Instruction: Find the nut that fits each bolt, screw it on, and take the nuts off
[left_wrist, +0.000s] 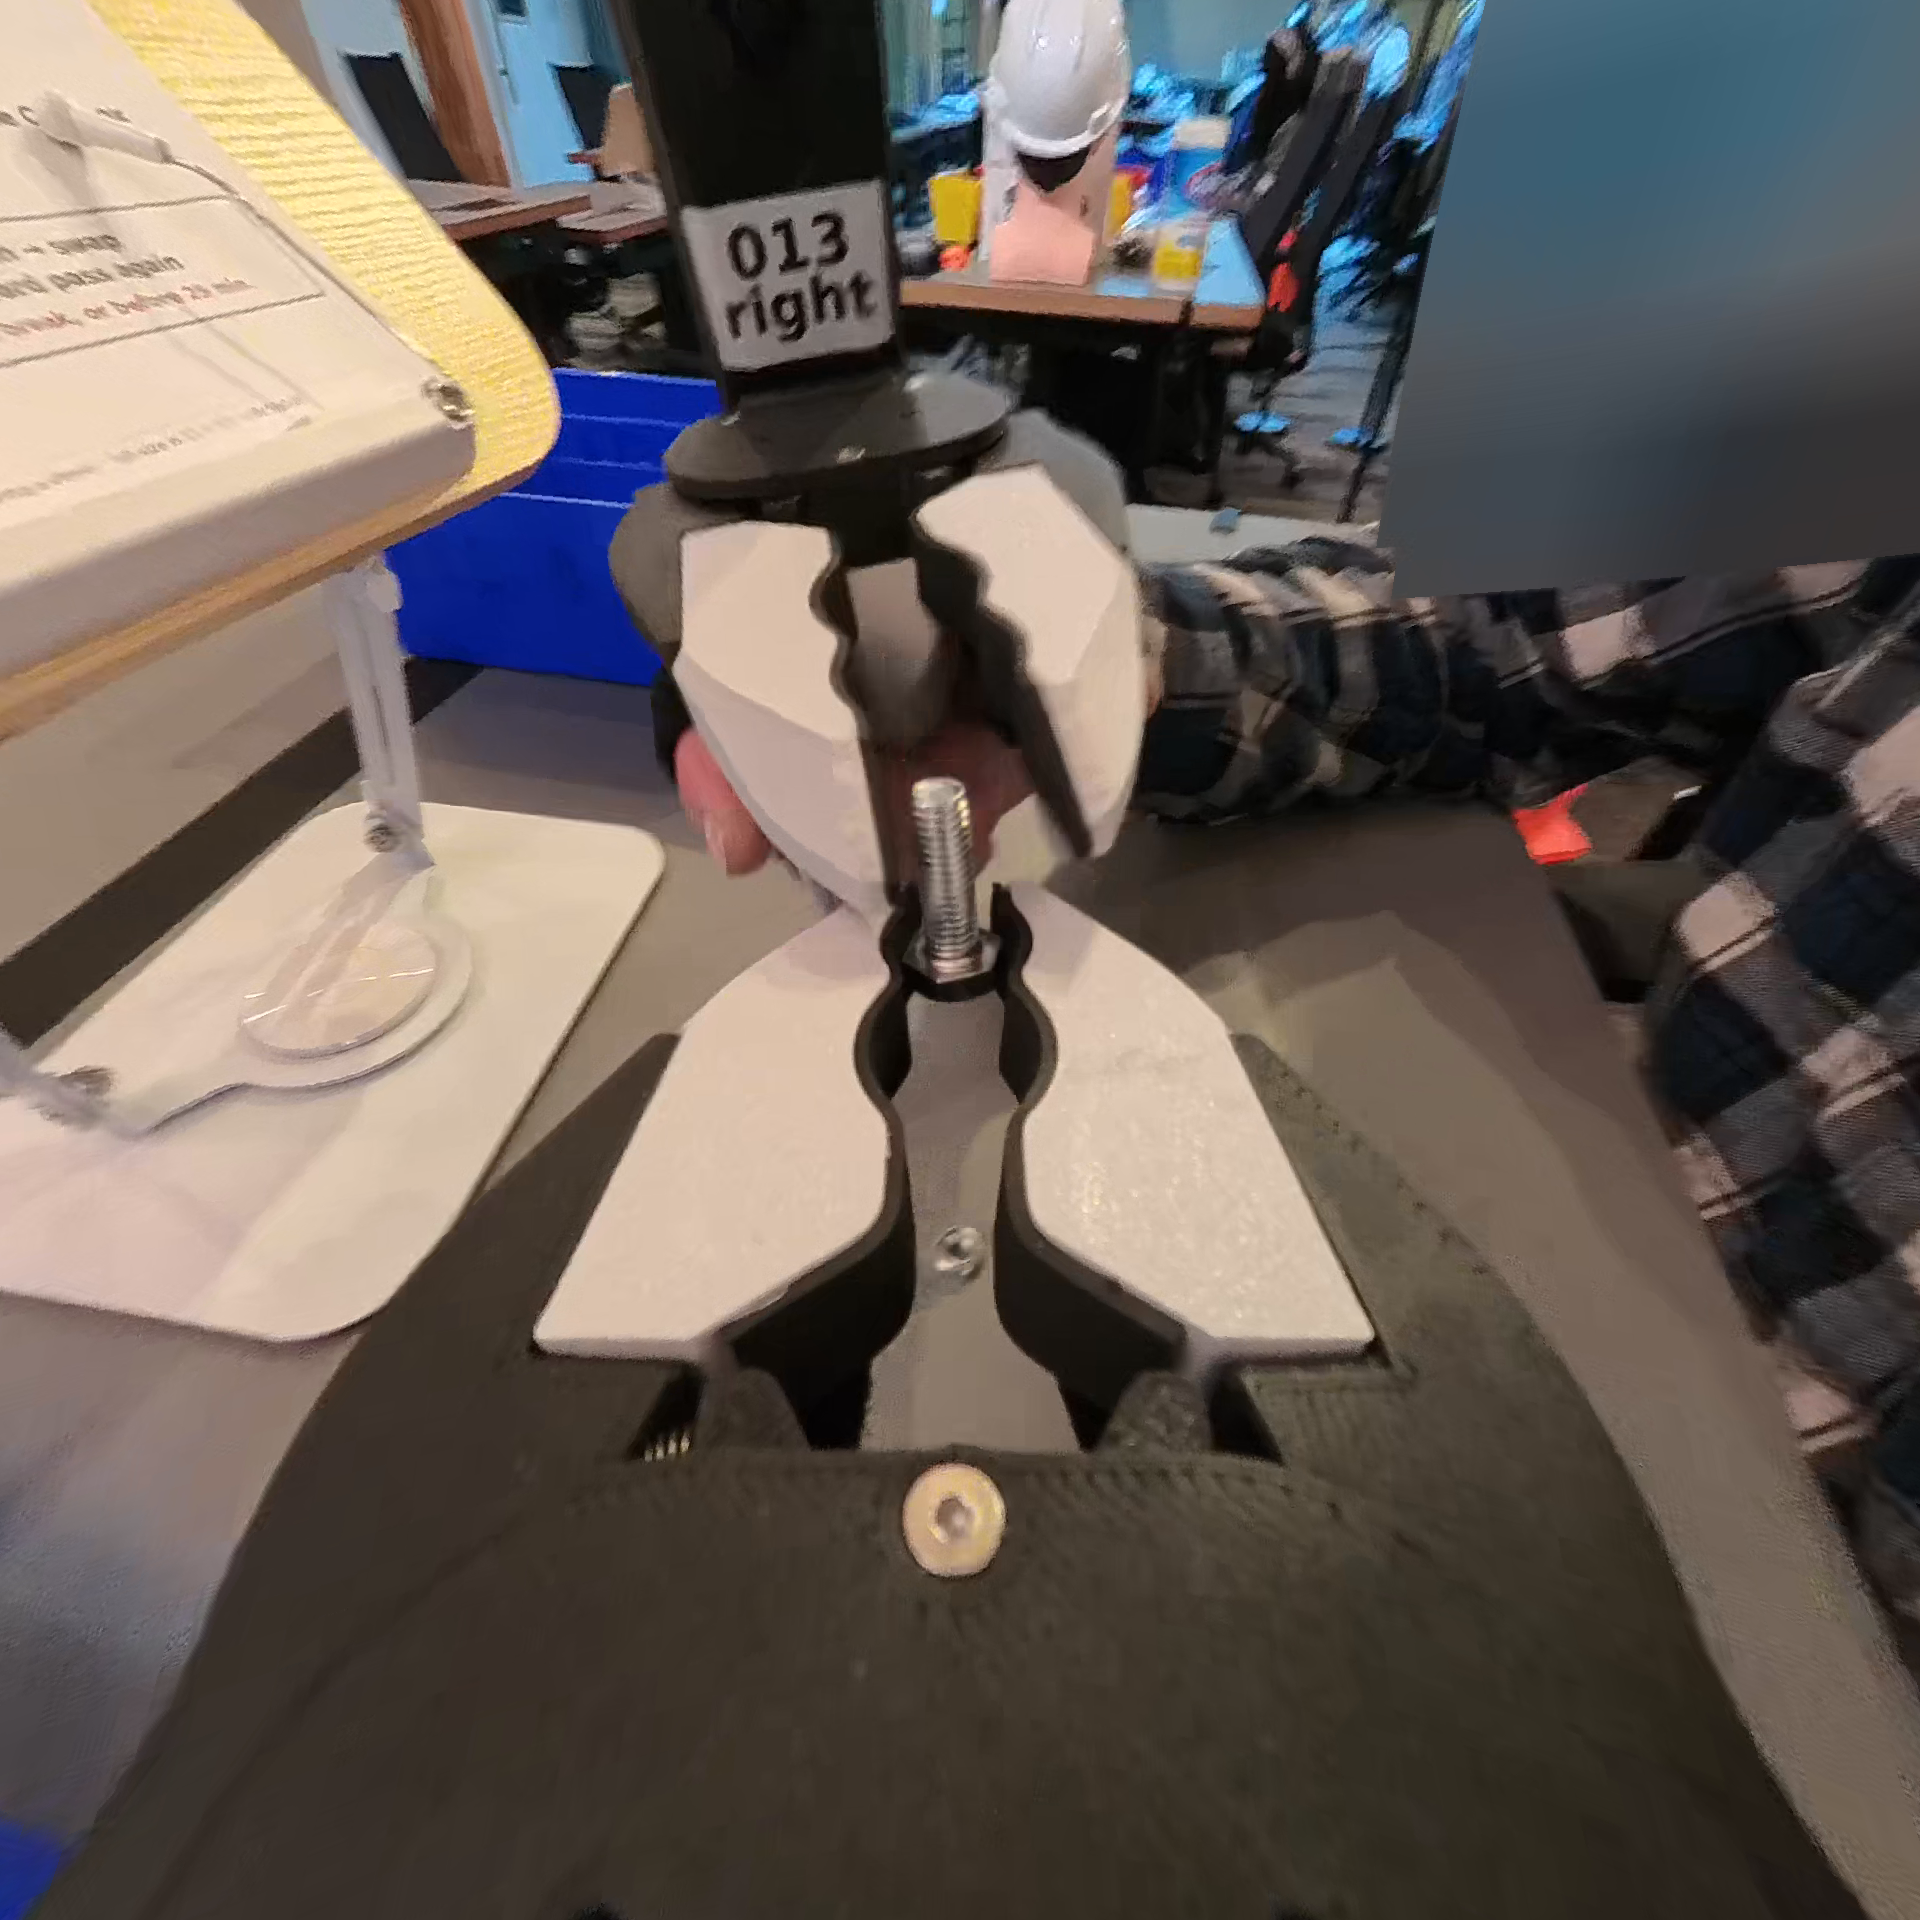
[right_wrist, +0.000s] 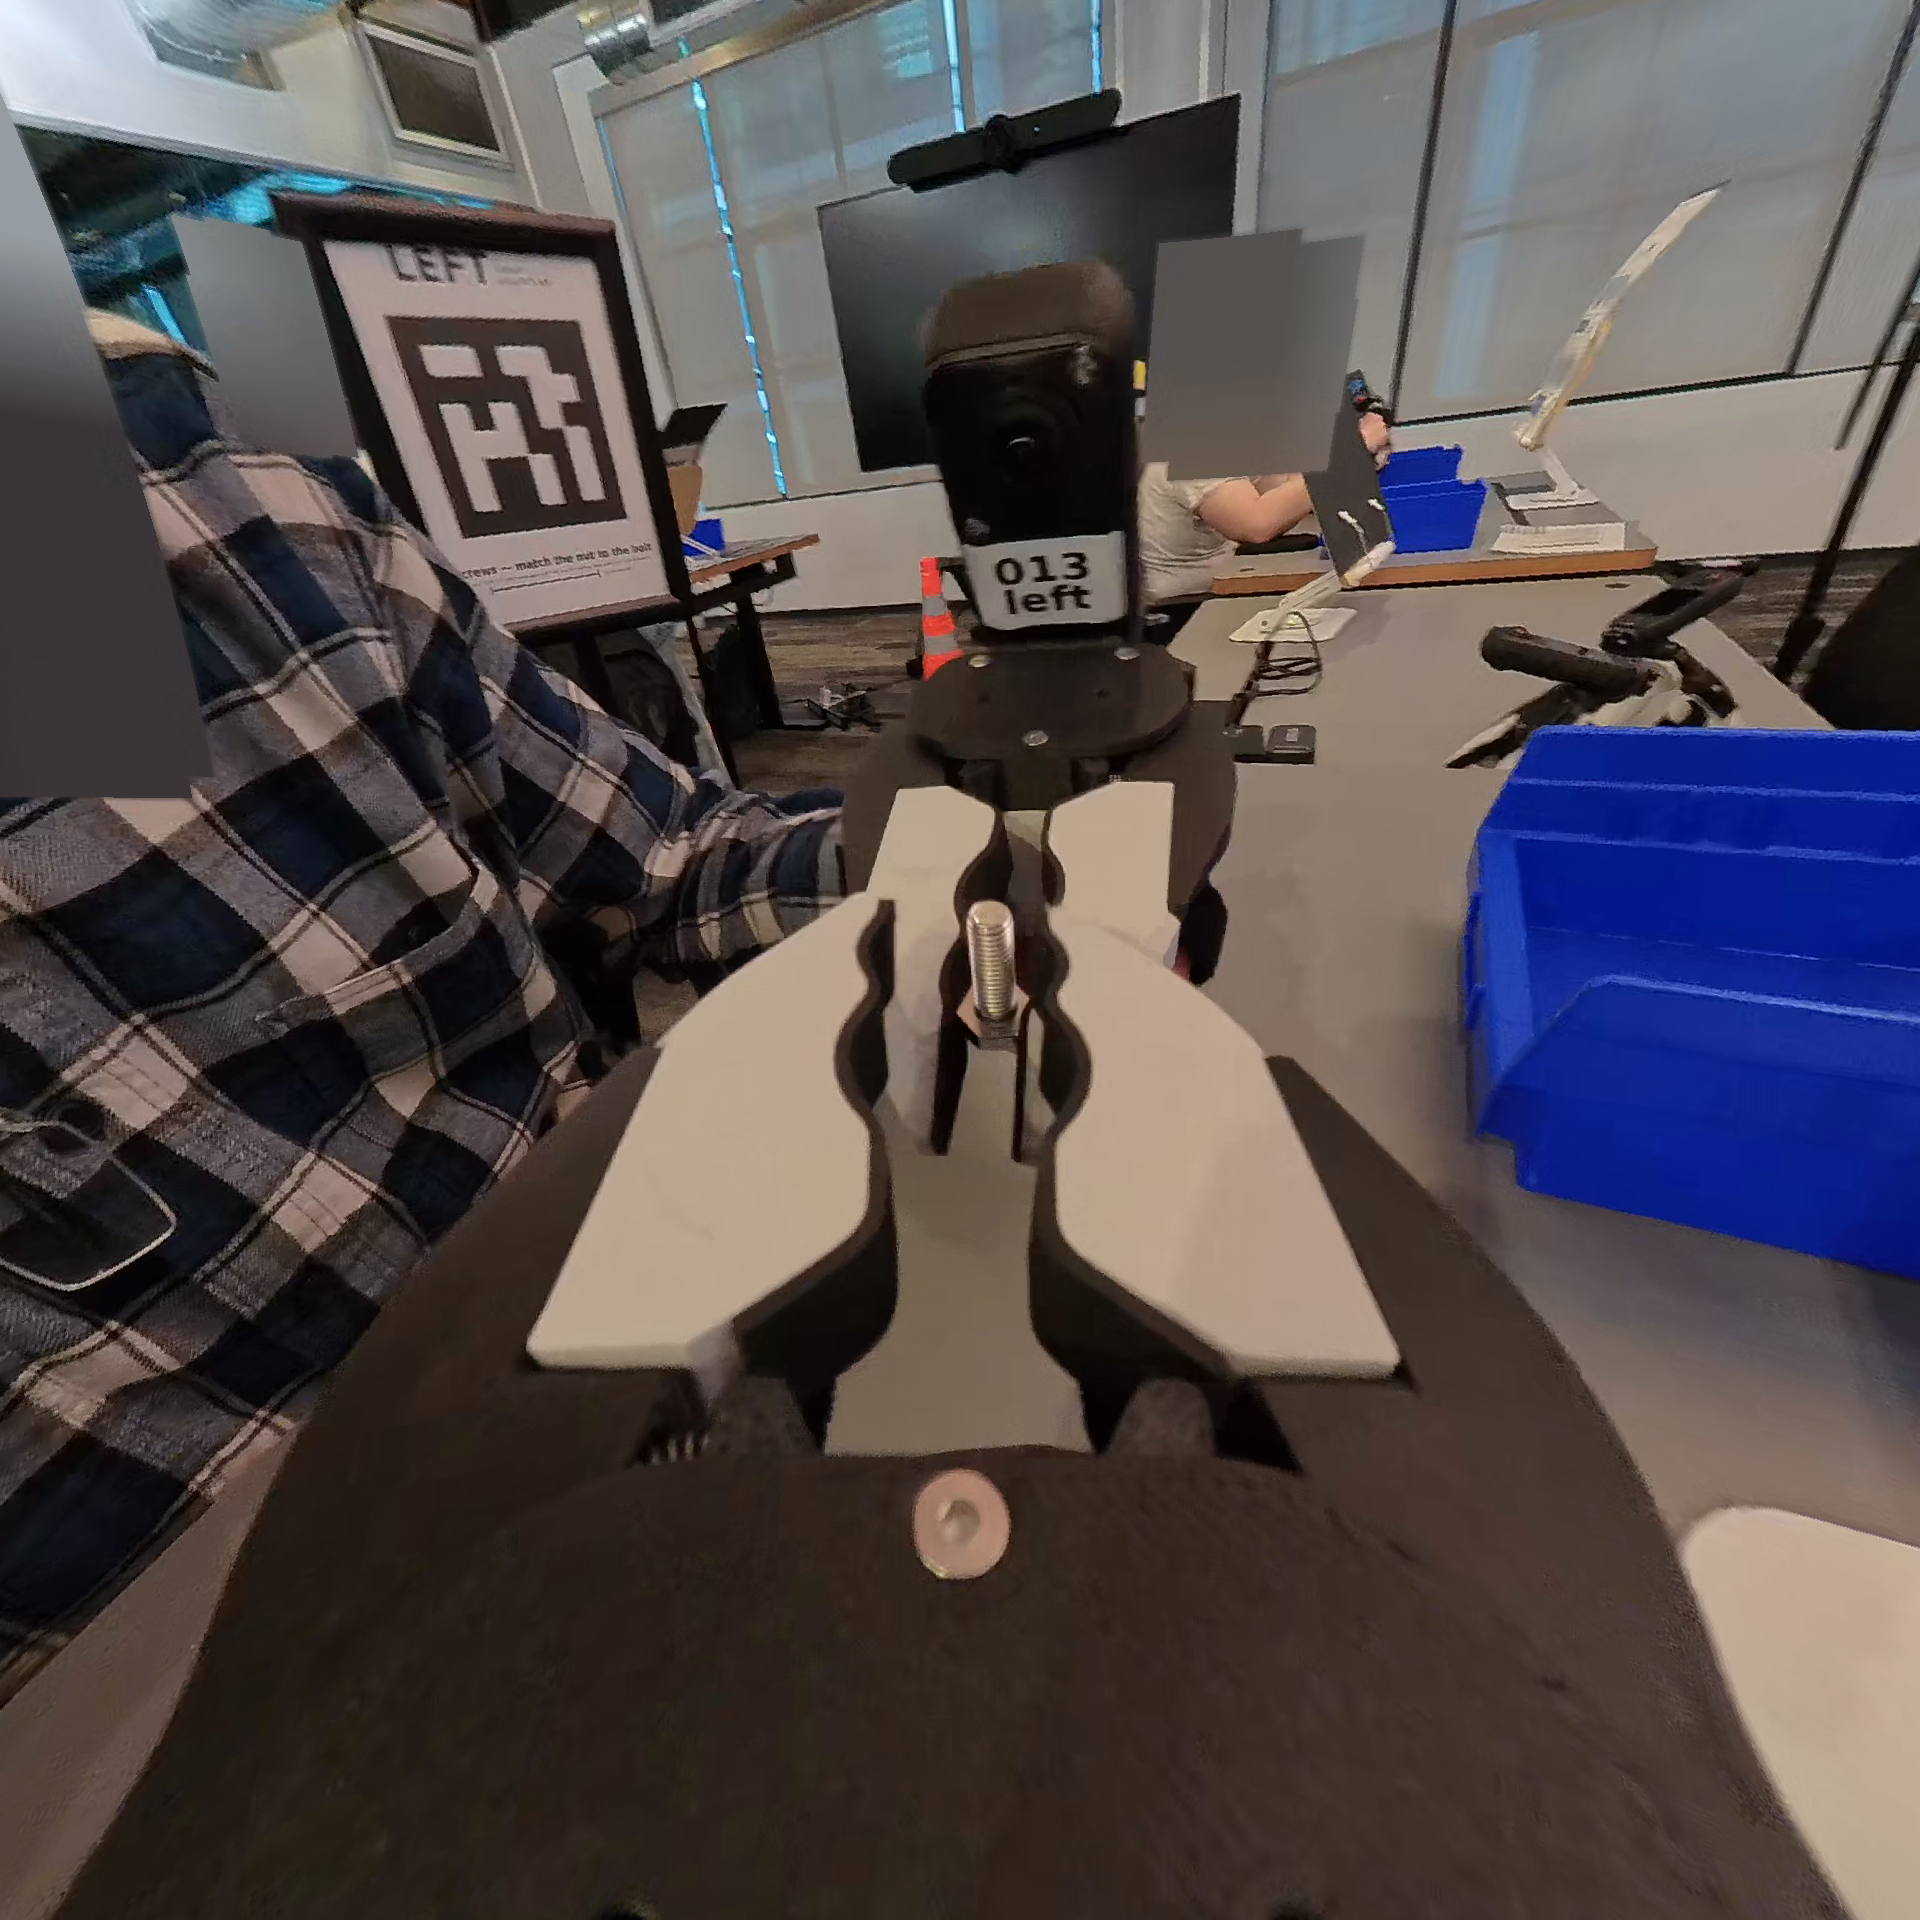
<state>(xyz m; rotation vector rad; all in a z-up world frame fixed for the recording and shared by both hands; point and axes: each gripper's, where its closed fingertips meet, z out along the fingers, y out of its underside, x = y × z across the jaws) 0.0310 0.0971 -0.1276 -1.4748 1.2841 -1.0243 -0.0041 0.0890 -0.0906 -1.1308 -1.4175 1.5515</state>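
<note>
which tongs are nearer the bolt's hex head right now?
Left. The left tongs clamp the bolt by its hex head, thread standing up. The right tongs are open around the thread above, not touching it.

Grey table (right_wrist: 1403, 935), tall windows (right_wrist: 1558, 208)

Each camera rides just behind its own claw, looking forward along the fingers, low over the grey worktop (right_wrist: 1403, 935). The two face each other at close range, sharing the upright bolt (left_wrist: 940, 873) between them.
</note>
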